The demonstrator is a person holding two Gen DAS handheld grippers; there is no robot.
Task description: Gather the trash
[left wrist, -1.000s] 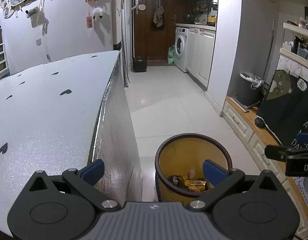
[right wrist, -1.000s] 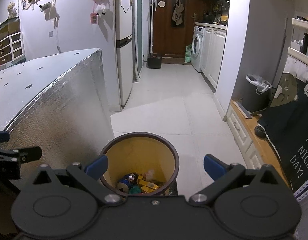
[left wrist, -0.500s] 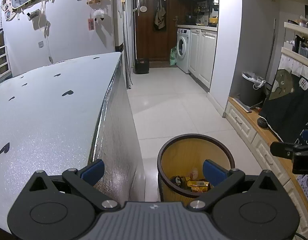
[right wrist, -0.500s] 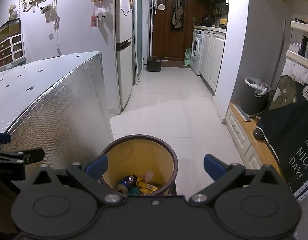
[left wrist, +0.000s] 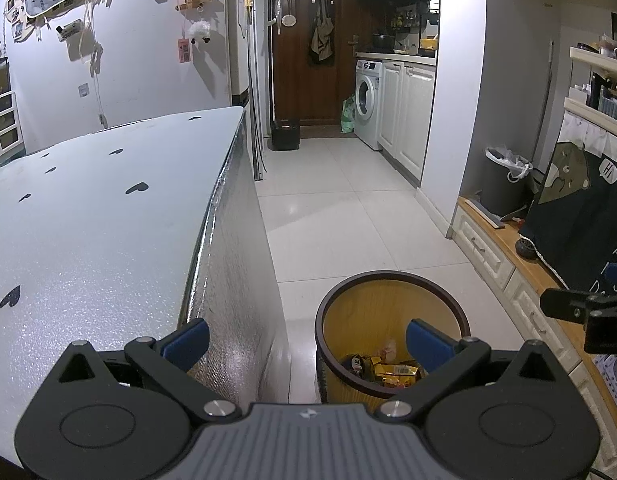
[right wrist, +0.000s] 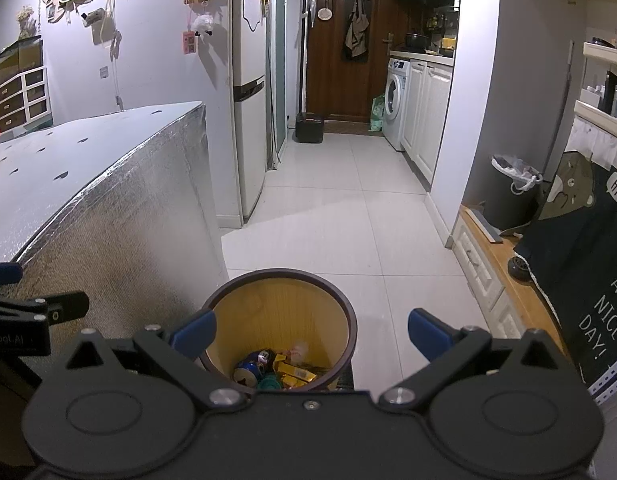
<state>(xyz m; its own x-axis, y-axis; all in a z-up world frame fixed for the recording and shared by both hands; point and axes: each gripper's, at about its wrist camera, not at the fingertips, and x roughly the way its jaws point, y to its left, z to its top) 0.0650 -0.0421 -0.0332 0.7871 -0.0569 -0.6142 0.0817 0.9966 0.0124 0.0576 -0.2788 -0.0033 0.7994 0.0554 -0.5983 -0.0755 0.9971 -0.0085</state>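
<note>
A round yellow trash bin [left wrist: 388, 312] with a dark rim stands on the floor beside the silver-covered table [left wrist: 88, 220]. It holds trash: yellow wrappers [left wrist: 396, 372], a blue can [right wrist: 246, 372] and other scraps. The bin also shows in the right wrist view [right wrist: 280, 312]. My left gripper [left wrist: 308, 340] is open and empty, above the table's corner and the bin. My right gripper [right wrist: 310, 330] is open and empty, above the bin. The right gripper's side shows at the left wrist view's right edge [left wrist: 580, 312]; the left gripper's side shows at the right wrist view's left edge [right wrist: 32, 312].
White tiled floor [left wrist: 328, 208] runs to a brown door [left wrist: 308, 48]. A fridge [right wrist: 248, 100] stands past the table. A low wooden cabinet [right wrist: 492, 264] with a dark cloth [right wrist: 580, 248] and a grey lined bin [right wrist: 512, 188] lines the right side.
Both grippers have risen and drawn back slightly, so the bin sits a little lower and farther in view. Both stay open and empty.
</note>
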